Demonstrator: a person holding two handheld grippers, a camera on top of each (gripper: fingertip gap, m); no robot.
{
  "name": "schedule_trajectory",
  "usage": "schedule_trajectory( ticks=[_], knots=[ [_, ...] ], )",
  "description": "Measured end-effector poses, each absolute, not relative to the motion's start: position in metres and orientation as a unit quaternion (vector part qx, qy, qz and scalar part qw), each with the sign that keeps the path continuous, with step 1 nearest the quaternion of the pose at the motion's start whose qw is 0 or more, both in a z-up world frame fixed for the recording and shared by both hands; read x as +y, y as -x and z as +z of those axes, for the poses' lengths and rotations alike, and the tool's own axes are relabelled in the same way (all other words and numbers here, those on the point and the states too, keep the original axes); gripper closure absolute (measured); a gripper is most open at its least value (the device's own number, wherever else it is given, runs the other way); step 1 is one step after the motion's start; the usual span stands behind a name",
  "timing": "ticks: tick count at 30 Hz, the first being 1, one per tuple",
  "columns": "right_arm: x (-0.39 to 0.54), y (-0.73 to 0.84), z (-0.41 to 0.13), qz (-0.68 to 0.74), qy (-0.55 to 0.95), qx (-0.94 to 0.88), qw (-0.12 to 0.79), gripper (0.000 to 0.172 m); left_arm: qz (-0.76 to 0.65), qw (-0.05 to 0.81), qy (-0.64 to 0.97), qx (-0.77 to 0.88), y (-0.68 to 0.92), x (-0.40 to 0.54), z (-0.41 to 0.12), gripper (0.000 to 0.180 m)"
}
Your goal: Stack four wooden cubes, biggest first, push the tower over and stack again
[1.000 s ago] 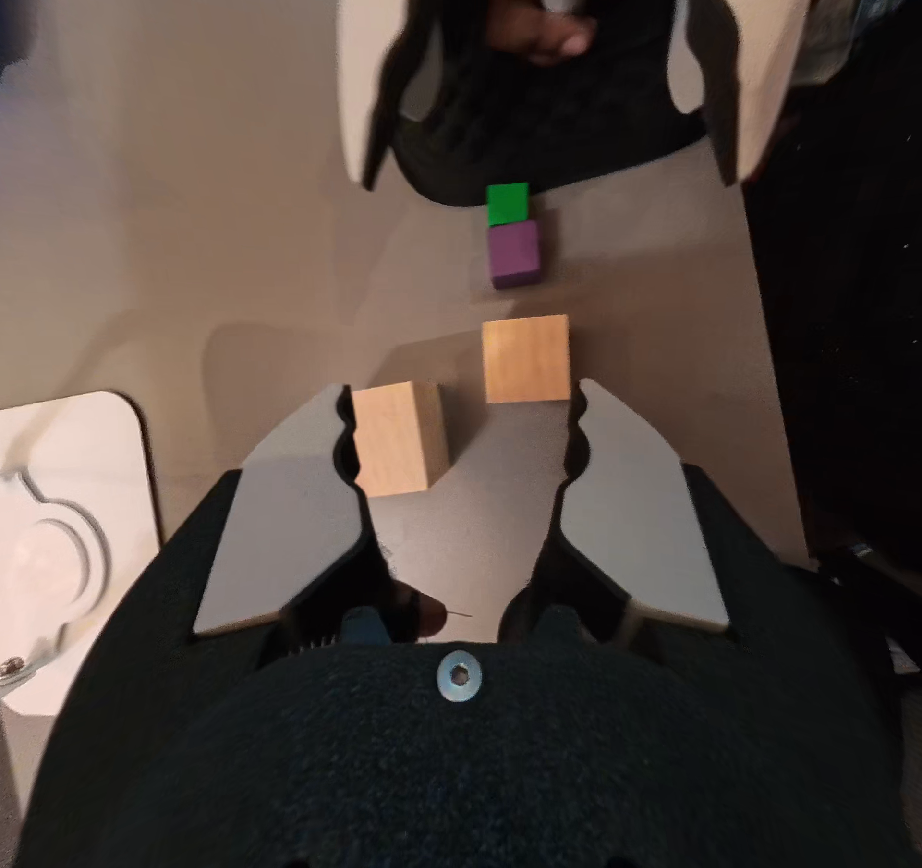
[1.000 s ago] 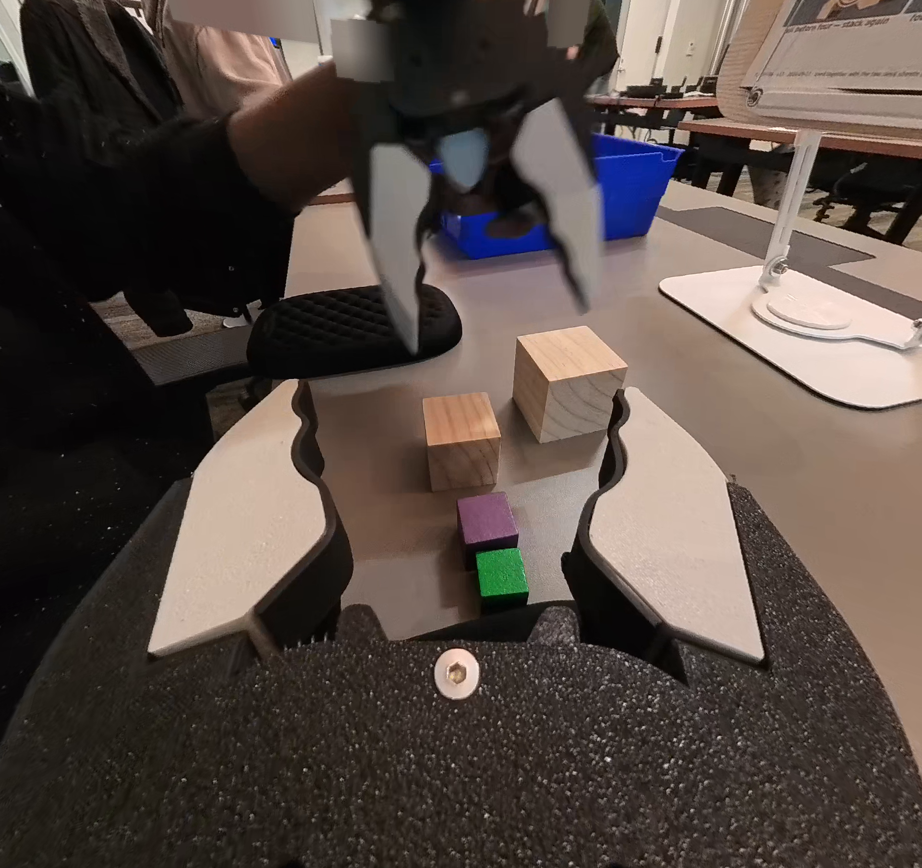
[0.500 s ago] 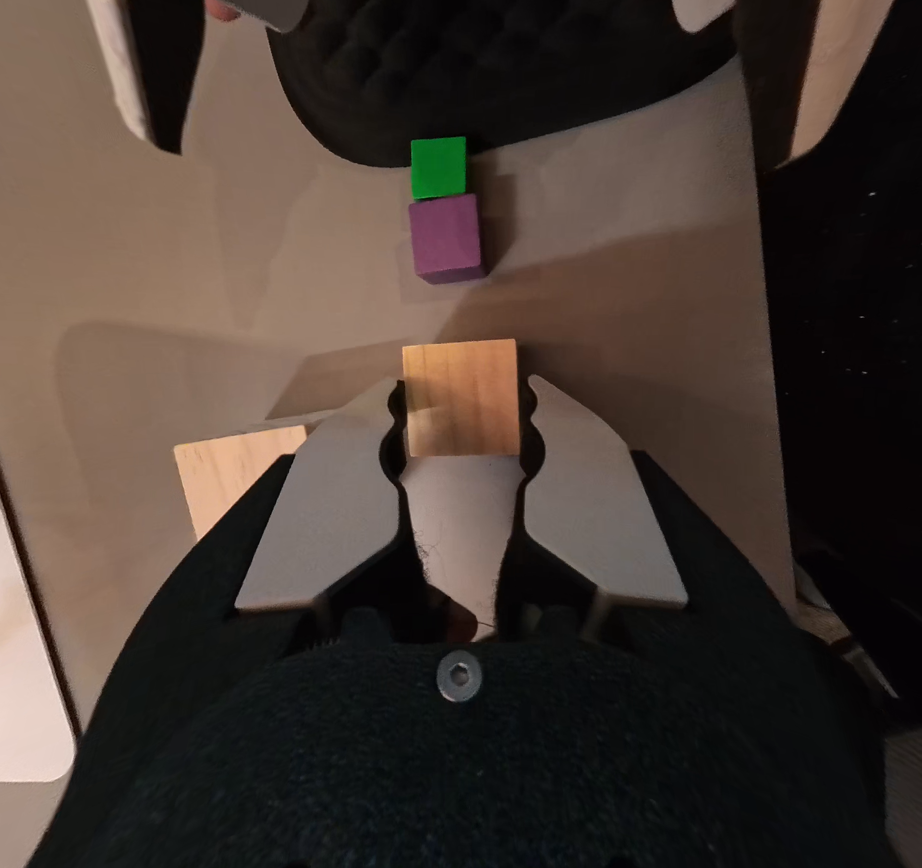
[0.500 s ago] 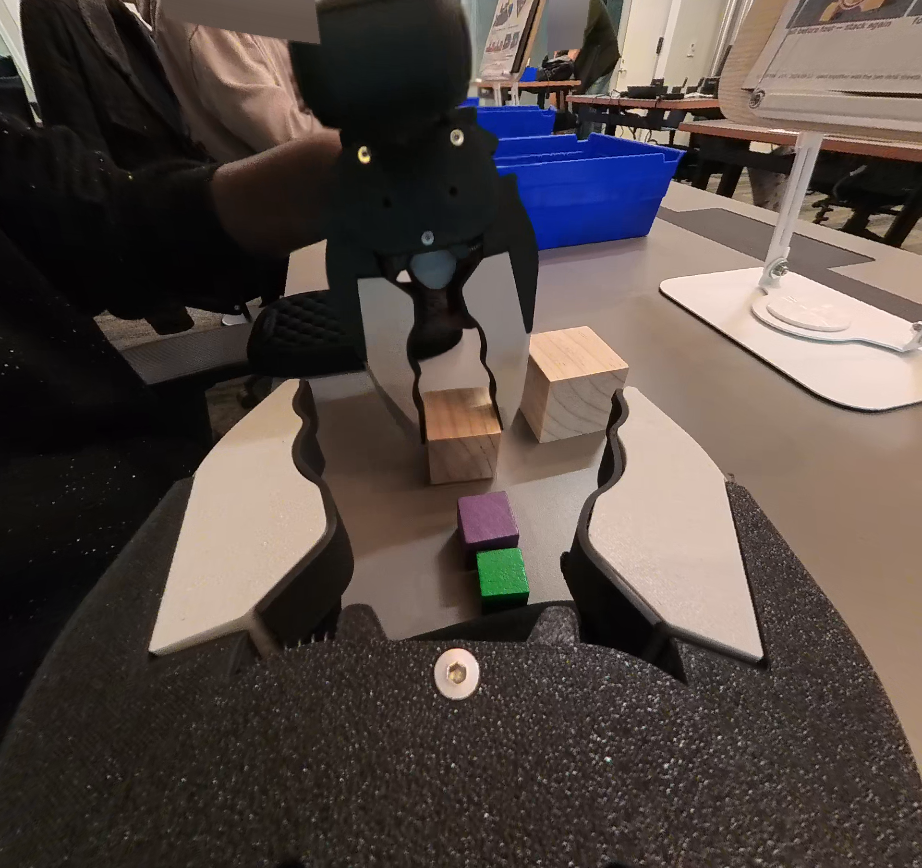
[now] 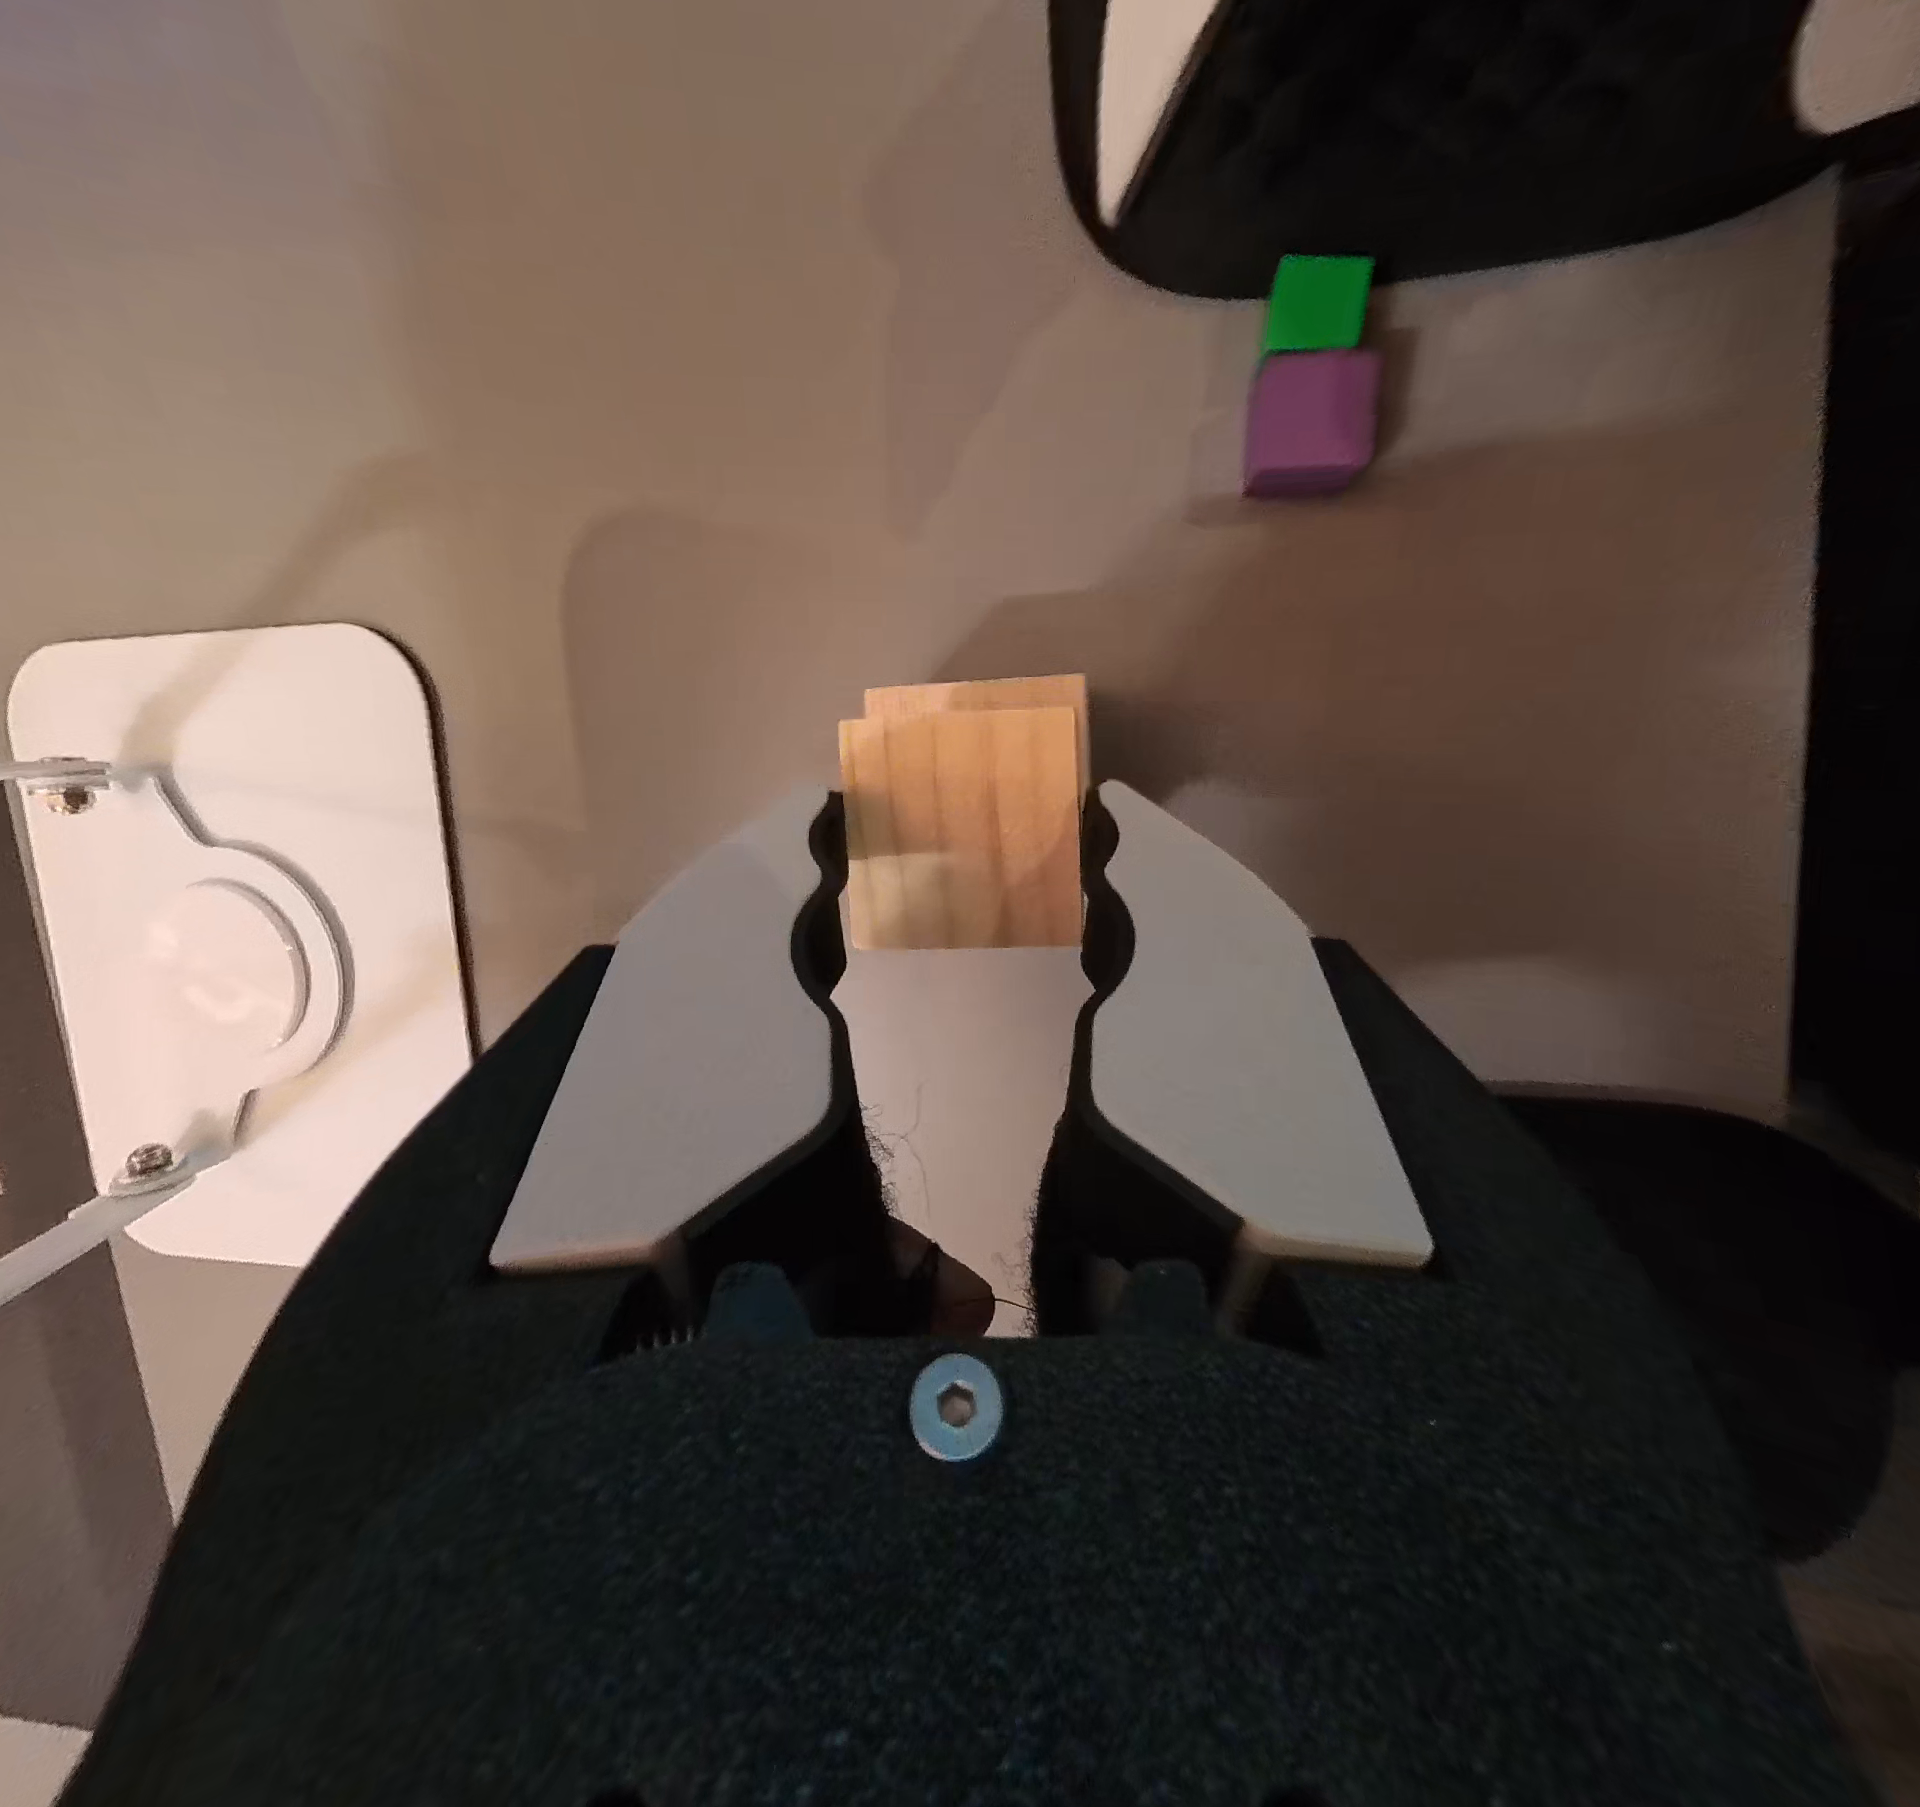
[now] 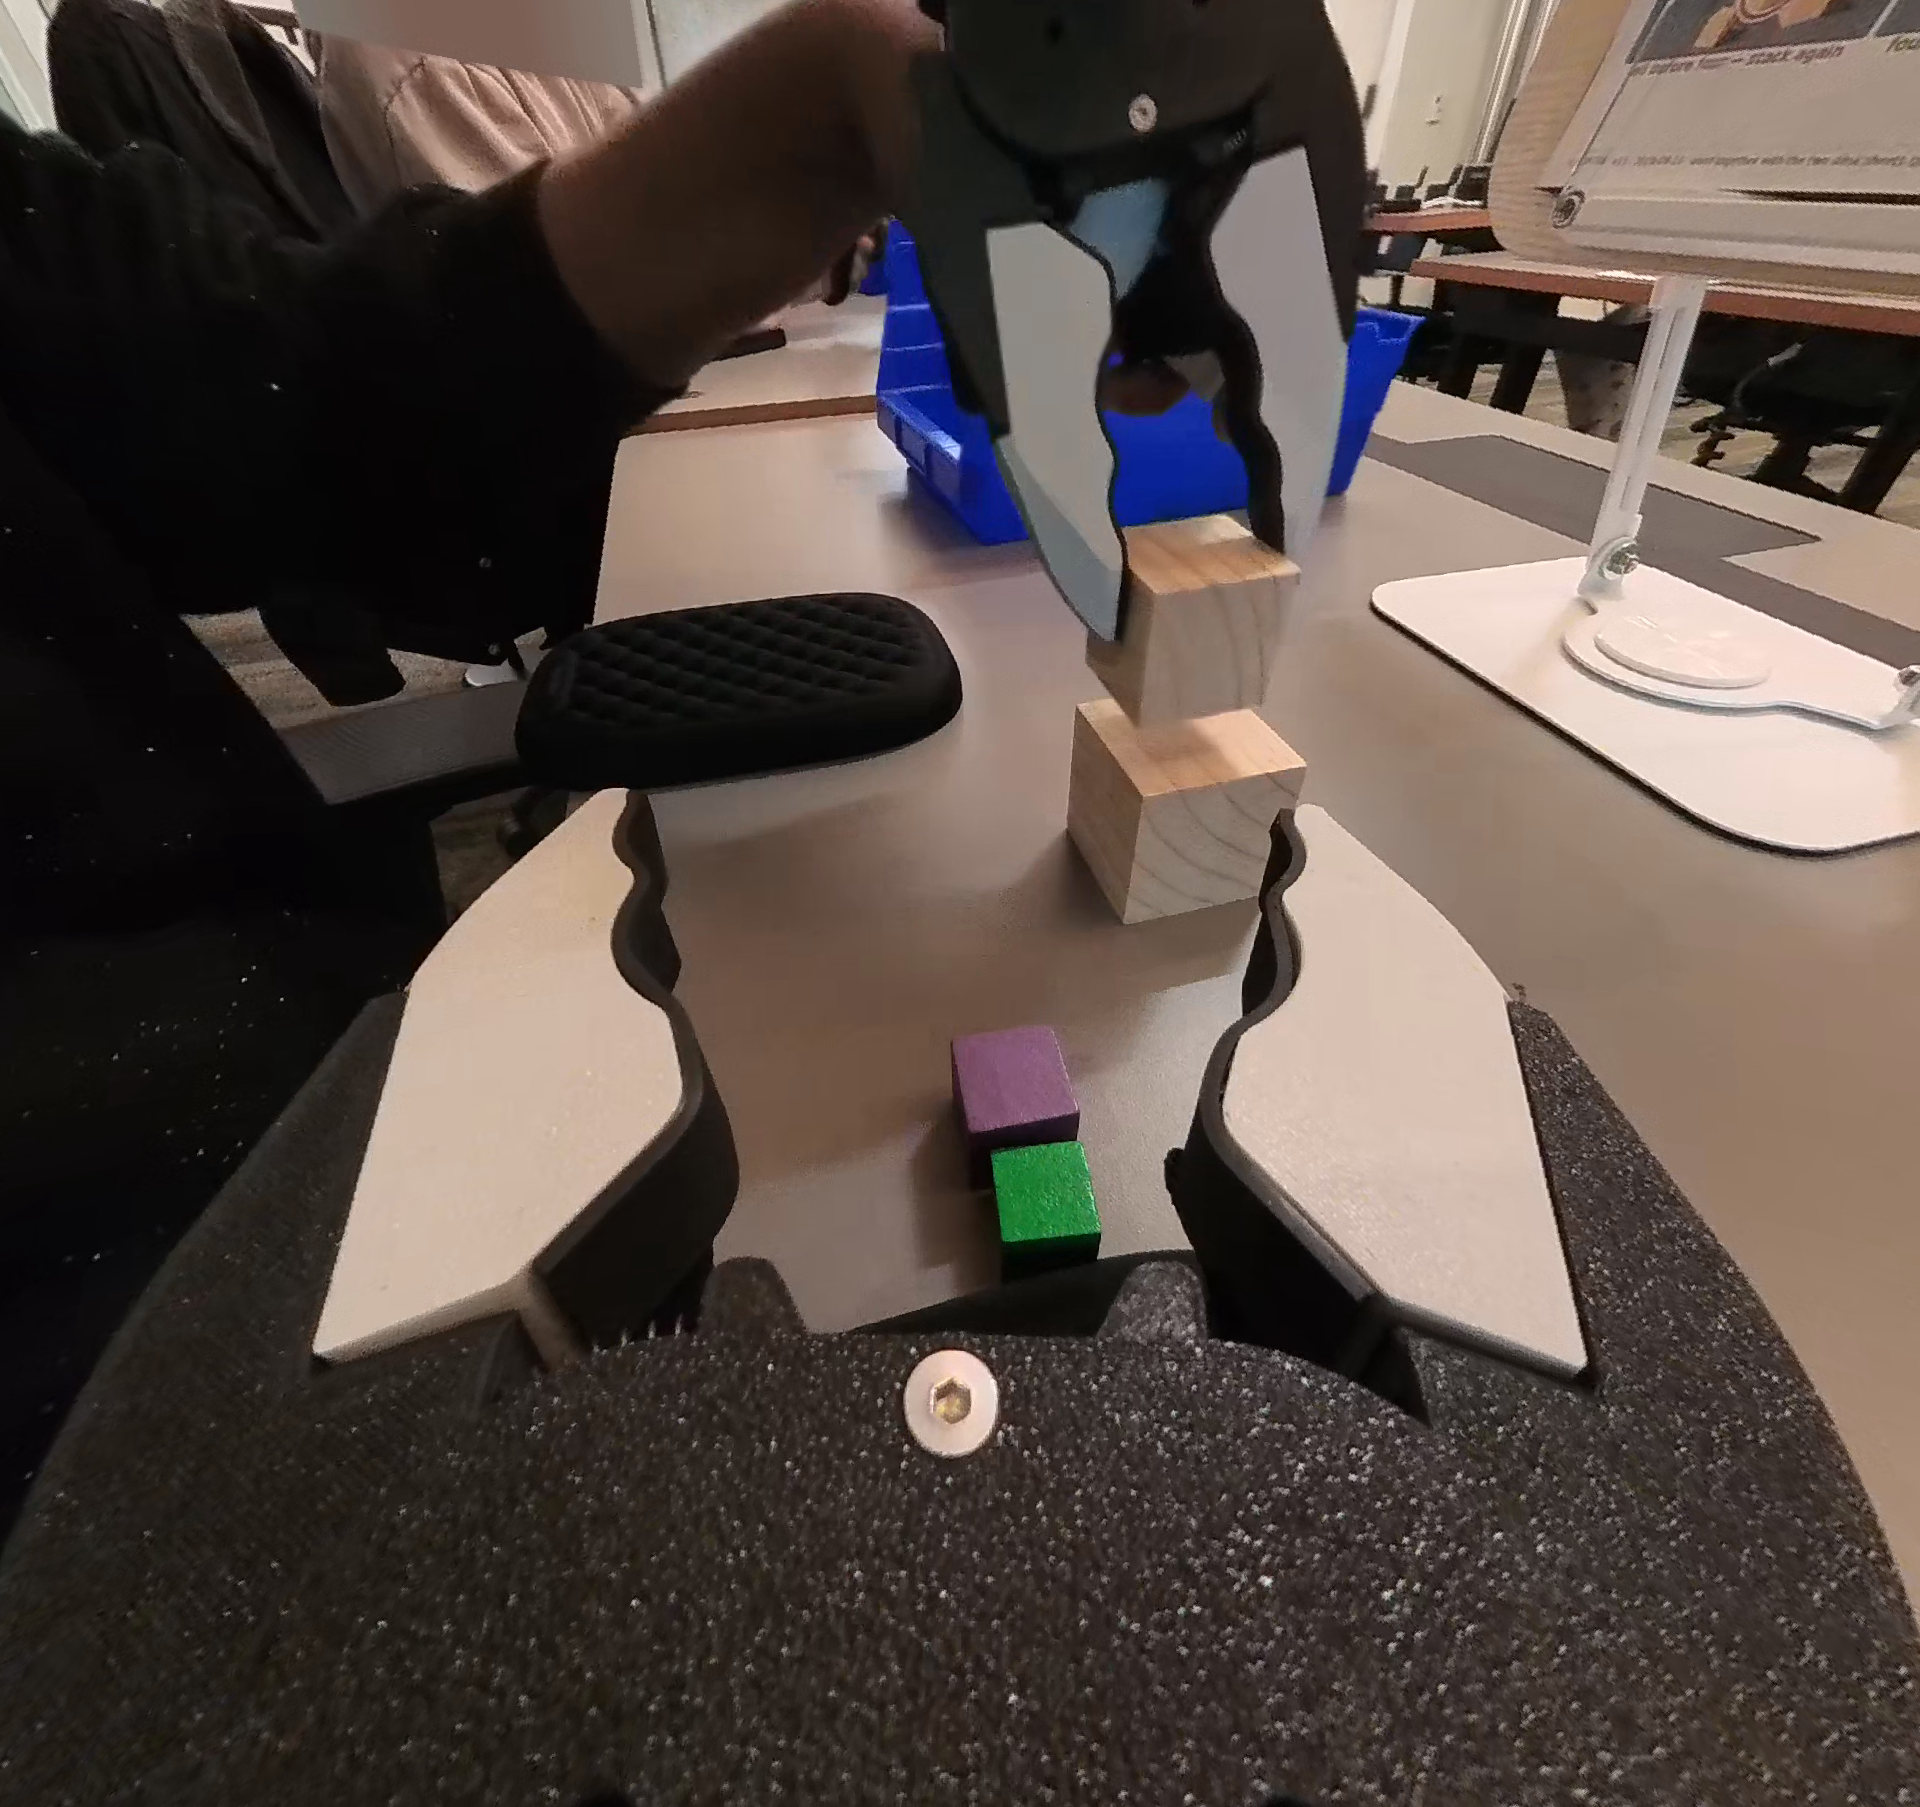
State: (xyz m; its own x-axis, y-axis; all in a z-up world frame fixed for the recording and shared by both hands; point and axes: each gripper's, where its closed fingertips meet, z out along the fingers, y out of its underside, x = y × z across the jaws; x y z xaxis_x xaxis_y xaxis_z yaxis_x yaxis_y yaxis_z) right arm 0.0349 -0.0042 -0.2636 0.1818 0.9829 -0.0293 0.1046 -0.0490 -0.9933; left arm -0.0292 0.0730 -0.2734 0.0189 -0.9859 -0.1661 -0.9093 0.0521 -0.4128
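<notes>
My left tool (image 5: 961, 843) pinched a small wooden cube (image 5: 961, 838), both pads pressed on its sides, just above a larger wooden cube (image 6: 1184, 822) on the desk (image 6: 831, 926). My right tool (image 6: 961, 916) stood spread and bare, with the purple block (image 6: 1013, 1082) and green block (image 6: 1044, 1201) touching, toward 6 o'clock of the wooden cubes.
</notes>
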Motion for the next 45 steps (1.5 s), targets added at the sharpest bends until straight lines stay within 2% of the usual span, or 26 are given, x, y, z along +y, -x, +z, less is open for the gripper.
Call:
schedule_trajectory(
  ticks=[22, 26, 29, 30, 35, 41, 45],
  knots=[
    [-0.004, -0.036, -0.262, 0.438, 0.578, -0.466, 0.508, 0.065, -0.104, 0.203, 0.694, 0.683, 0.029, 0.079, -0.288, 0.136],
    [-0.004, -0.036, -0.262, 0.44, 0.577, -0.464, 0.508, 0.065, -0.108, 0.223, 0.698, 0.672, 0.028, 0.08, -0.28, 0.096],
    [-0.003, -0.037, -0.261, 0.442, 0.576, -0.462, 0.51, 0.063, -0.101, 0.299, 0.695, 0.646, 0.018, 0.085, -0.26, 0.073],
    [-0.003, -0.038, -0.26, 0.445, 0.574, -0.46, 0.511, 0.063, -0.101, 0.33, 0.692, 0.634, 0.013, 0.085, -0.252, 0.072],
    [-0.004, -0.041, -0.255, 0.455, 0.563, -0.451, 0.522, 0.062, -0.175, 0.429, 0.651, 0.601, -0.024, 0.039, -0.239, 0.095],
    [-0.006, -0.041, -0.255, 0.456, 0.559, -0.454, 0.522, 0.062, -0.185, 0.378, 0.649, 0.634, -0.04, -0.005, -0.309, 0.113],
    [-0.005, -0.04, -0.255, 0.454, 0.562, -0.456, 0.52, 0.062, -0.194, 0.346, 0.666, 0.632, -0.046, -0.003, -0.333, 0.123]
  ],
)
